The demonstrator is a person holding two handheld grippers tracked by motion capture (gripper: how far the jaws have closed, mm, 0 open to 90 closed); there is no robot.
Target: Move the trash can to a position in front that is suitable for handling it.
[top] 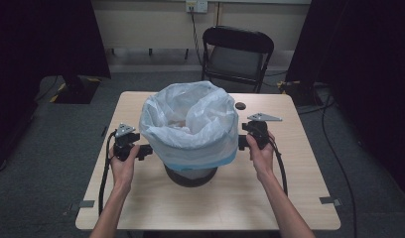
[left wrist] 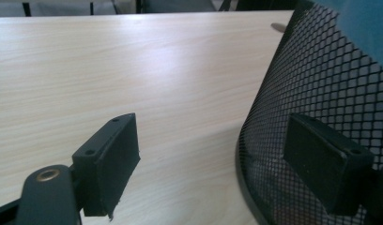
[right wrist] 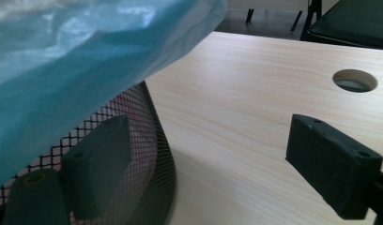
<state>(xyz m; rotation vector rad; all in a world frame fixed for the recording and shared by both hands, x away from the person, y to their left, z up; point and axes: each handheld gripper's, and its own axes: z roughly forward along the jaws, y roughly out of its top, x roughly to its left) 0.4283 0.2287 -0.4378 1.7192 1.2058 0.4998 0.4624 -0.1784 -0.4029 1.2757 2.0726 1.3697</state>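
Flanking the bin (top: 190, 171), both tools, left (top: 145, 150) and right (top: 241, 141), are hanging released; bag (top: 190, 124) looking flimsy, slippery, so grab the stiff mesh.

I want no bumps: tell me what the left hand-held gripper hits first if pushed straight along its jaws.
Probably the black mesh bin: one jaw of the left hand-held gripper already overlaps its wall, though depth is unclear. The other jaw faces bare table.
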